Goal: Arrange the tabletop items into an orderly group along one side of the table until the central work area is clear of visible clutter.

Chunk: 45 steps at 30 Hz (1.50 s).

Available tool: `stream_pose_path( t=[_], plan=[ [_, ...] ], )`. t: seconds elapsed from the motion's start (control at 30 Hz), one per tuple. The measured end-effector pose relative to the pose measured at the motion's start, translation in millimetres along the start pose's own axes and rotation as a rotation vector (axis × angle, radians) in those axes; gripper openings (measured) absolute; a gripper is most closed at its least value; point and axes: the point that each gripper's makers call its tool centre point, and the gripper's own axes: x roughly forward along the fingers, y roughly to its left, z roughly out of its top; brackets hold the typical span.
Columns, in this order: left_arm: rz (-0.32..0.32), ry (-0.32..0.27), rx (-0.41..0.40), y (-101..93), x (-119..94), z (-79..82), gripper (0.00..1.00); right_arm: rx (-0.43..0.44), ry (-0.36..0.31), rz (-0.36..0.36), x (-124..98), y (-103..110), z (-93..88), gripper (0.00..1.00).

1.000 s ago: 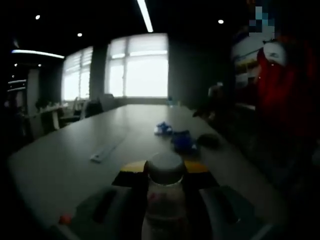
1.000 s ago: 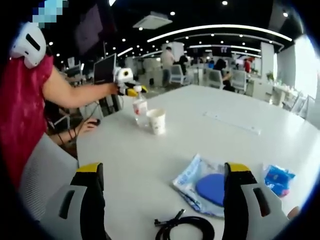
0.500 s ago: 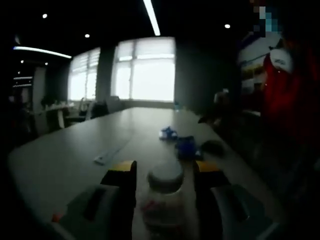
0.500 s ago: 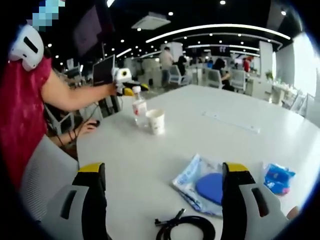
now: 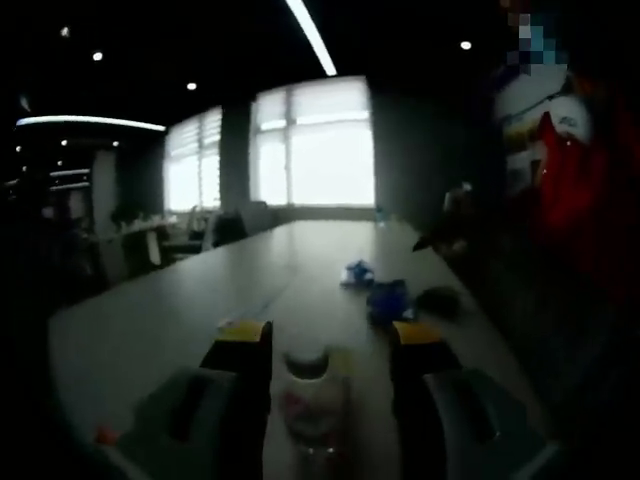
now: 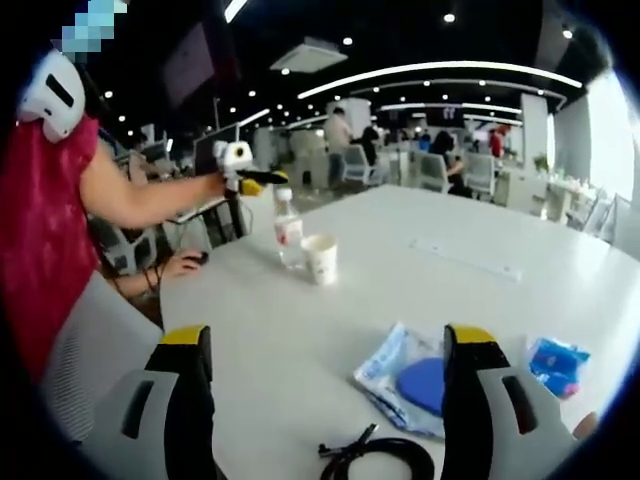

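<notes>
A: What is seen from the left gripper view?

B: A clear plastic bottle with a white cap and red-printed label [image 5: 310, 402] is framed between the yellow-tipped jaws of the left hand-held gripper [image 5: 320, 345], which are spread apart with a gap kept on either side of the bottle. Further along the long white table [image 5: 180, 320], a small blue packet [image 5: 357, 272] and a darker blue item [image 5: 388, 297] are laid near the right edge.

A: And from the right gripper view?

B: The right hand-held gripper [image 6: 325, 345] is held wide open above the table [image 6: 480, 230], nothing being gripped. Between its jaws a blue disc in a clear plastic bag [image 6: 415, 378] is seen, with a coiled black cable [image 6: 385, 458] just in front and a blue wrapper [image 6: 558, 364] off to the right. Across the table, the left hand-held gripper [image 6: 262, 180] is held out by a person in a red top [image 6: 50, 230], just above the bottle [image 6: 289, 228], which is stood upright just beside a white paper cup [image 6: 321, 259] near the far corner. A flat white strip [image 6: 468, 259] is laid well apart, toward the middle
</notes>
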Motion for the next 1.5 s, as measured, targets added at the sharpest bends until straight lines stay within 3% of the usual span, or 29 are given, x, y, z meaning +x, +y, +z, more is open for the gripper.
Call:
stream_pose_path(
  t=[0.13,0.5,0.63,0.67,0.8,0.97,1.03,1.07,1.23,1.5],
  plan=[
    [0.031,-0.027,-0.002,-19.1,-5,13.7,0.45,-0.007,-0.028,0.007,-2,4,6.0,0.95],
    [0.138,-0.019,-0.051,-86.2,-7,12.2,0.45,-0.020,-0.075,0.037,-14,13,11.5,0.94],
    [0.224,0.055,-0.098,-102.9,-4,-6.0,0.46,-0.024,-0.089,0.051,-18,16,12.7,0.94],
    [0.211,0.045,-0.094,-112.9,0,-5.7,0.46,-0.025,-0.091,0.054,-18,17,12.8,0.94],
    [0.272,0.071,-0.146,-136.5,10,-9.5,0.46,-0.028,-0.095,0.083,-20,24,10.3,0.93],
    [0.353,0.200,-0.161,-158.1,20,-22.9,0.47,-0.039,-0.088,0.094,-27,25,5.5,0.93],
    [0.346,0.255,-0.119,-169.9,26,-28.3,0.48,-0.032,-0.085,0.094,-30,23,2.7,0.93],
    [0.359,0.284,-0.138,-173.0,27,-32.5,0.48,-0.031,-0.081,0.095,-31,23,1.1,0.93],
    [0.373,0.259,-0.179,-189.6,42,-28.5,0.50,-0.049,-0.057,0.102,-36,25,-8.0,0.93],
    [0.411,0.266,-0.227,-207.5,55,-30.9,0.52,-0.050,-0.044,0.105,-42,24,-13.7,0.94]
  ],
)
